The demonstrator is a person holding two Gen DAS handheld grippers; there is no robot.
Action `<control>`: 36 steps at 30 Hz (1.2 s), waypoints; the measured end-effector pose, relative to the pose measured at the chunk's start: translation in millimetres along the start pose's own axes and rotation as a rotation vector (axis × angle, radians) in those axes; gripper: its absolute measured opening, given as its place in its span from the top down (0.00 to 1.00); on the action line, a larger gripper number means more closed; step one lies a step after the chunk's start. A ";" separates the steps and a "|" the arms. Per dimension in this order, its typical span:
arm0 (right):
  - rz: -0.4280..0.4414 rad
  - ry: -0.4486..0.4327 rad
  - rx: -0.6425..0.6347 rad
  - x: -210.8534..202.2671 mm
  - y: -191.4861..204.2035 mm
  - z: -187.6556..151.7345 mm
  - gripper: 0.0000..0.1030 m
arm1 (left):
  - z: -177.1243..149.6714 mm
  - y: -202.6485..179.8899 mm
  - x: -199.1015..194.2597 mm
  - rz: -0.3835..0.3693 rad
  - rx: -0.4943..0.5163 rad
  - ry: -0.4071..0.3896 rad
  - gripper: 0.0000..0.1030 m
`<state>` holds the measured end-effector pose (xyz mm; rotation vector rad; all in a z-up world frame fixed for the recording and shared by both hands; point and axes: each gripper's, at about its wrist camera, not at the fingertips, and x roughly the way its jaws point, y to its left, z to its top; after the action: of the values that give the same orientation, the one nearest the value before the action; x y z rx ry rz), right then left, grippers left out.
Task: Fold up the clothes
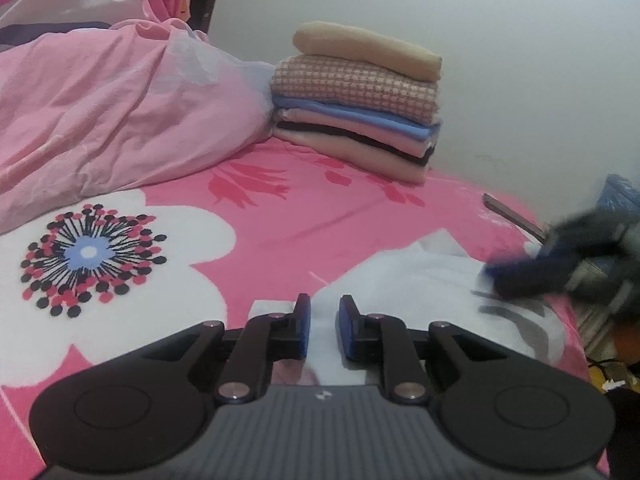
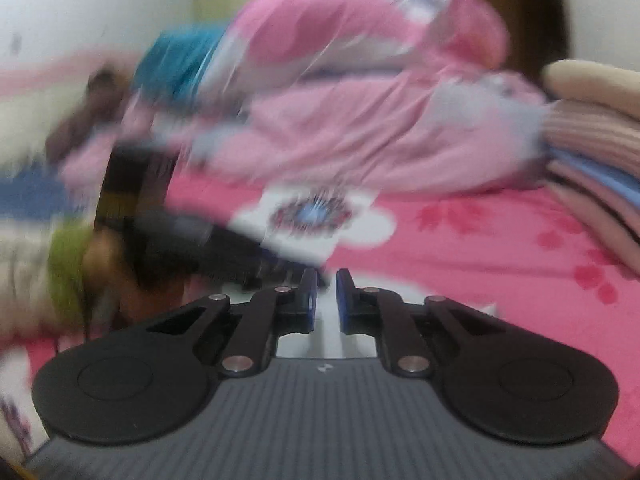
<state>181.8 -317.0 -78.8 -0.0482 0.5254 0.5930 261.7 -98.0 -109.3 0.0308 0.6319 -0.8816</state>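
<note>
Both tongs I steer, left gripper (image 1: 324,312) slightly parted over pale white-blue cloth garment (image 1: 404,276), right gripper (image 2: 326,286) narrowly parted, blurred, at its far edge, on pink floral bedsheet (image 1: 280,216).

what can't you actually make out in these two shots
- Left wrist view: the right gripper is smeared by motion, so its jaw state is unreadable.
- Left wrist view: the near part of the pale garment is hidden behind the left gripper.
- Right wrist view: the dark shapes at left are too blurred to name.
- Right wrist view: the stack of folded clothes is cut off by the right edge.
</note>
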 end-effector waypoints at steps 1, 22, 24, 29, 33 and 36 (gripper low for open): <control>-0.001 0.038 -0.013 9.0 0.6 -8.0 0.92 | -0.4 1.9 0.6 -0.012 -0.006 0.003 0.83; 0.155 0.033 -0.080 13.0 59.3 16.3 0.88 | -0.3 34.9 3.6 -0.145 -0.155 0.013 0.85; 0.162 0.085 -0.094 28.6 68.2 8.0 0.88 | -0.6 33.9 3.2 -0.142 -0.153 0.014 0.85; 0.104 0.059 -0.129 10.8 77.9 6.0 0.88 | 3.4 29.0 -3.8 -0.124 -0.128 0.004 0.80; 0.008 -0.032 -0.089 -40.8 61.8 11.2 0.88 | 11.3 17.0 -28.4 -0.067 -0.061 -0.065 0.59; -0.090 -0.041 -0.023 -65.8 36.1 1.6 0.87 | 11.4 3.1 -48.0 -0.053 -0.031 -0.114 0.59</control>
<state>116.7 -321.0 -41.7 -0.0809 0.4744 0.5114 247.3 -65.1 -75.3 -0.0639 0.5416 -0.9182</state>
